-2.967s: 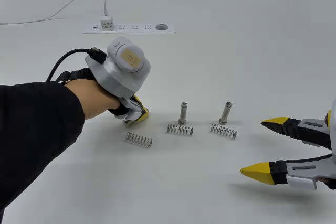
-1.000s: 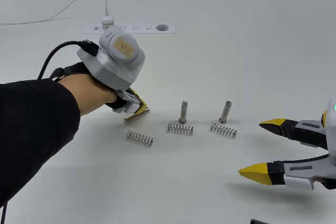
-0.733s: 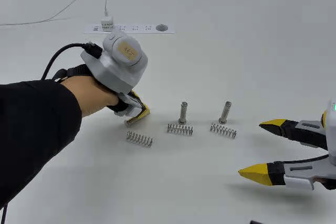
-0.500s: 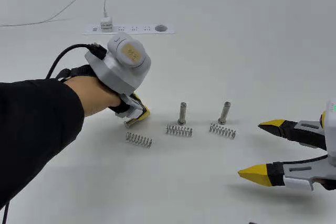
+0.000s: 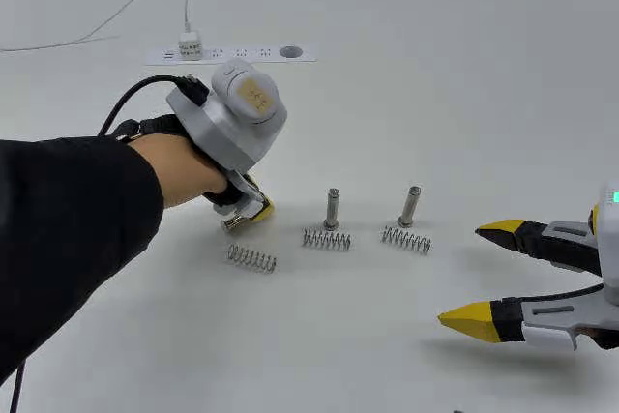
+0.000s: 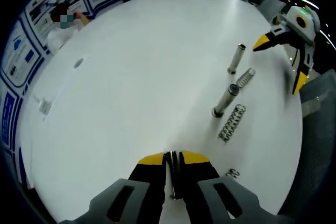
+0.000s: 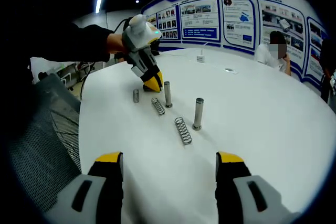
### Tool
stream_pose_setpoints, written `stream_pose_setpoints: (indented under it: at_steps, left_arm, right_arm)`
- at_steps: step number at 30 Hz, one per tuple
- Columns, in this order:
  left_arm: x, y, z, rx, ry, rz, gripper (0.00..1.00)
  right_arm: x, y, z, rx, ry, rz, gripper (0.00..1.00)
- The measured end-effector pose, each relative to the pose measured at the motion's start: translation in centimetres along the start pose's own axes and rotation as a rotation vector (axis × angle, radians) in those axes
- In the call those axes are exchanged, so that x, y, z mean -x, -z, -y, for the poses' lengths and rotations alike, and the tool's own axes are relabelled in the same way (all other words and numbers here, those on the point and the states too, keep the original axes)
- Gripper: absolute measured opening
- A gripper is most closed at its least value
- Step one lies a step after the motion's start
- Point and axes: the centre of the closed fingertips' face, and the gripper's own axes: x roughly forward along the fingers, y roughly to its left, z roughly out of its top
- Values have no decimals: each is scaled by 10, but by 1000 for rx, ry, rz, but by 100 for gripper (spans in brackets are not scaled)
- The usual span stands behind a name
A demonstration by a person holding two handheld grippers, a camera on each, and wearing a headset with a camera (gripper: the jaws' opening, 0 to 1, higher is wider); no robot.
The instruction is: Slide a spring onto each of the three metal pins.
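On the matte white surface (image 5: pixel 435 94) lie three coiled wire springs: left spring (image 5: pixel 251 257), middle spring (image 5: pixel 326 238) and right spring (image 5: pixel 406 239). Two smooth steel pins stand upright just behind the latter two: middle pin (image 5: pixel 332 208) and right pin (image 5: pixel 410 206). Yellow-tipped left tongs (image 5: pixel 247 217) are pressed together on a third pin (image 5: pixel 232 224), tilted near the left spring; the left gripper view shows it pinched between the jaws. Right tongs (image 5: pixel 462 274) hover spread apart, well right. Head view adds a white power strip (image 5: pixel 242 52); right gripper view, wall posters (image 7: pixel 199 19).
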Motion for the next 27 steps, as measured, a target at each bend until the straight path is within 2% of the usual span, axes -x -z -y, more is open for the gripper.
stream_pose_setpoints:
  at_steps: [11, 16, 27]
  left_arm:
    - [0, 1, 1, -4, 4, -25, 9]
    - [1, 1, 3, -26, 0, -27, 10]
    - [0, 2, 1, 24, -12, -11, 8]
  right_arm:
    - [-2, 1, -1, -5, -3, 0, 73]
    - [-1, 1, 0, -6, -3, 0, 73]
    - [-2, 0, 0, 5, -1, 0, 73]
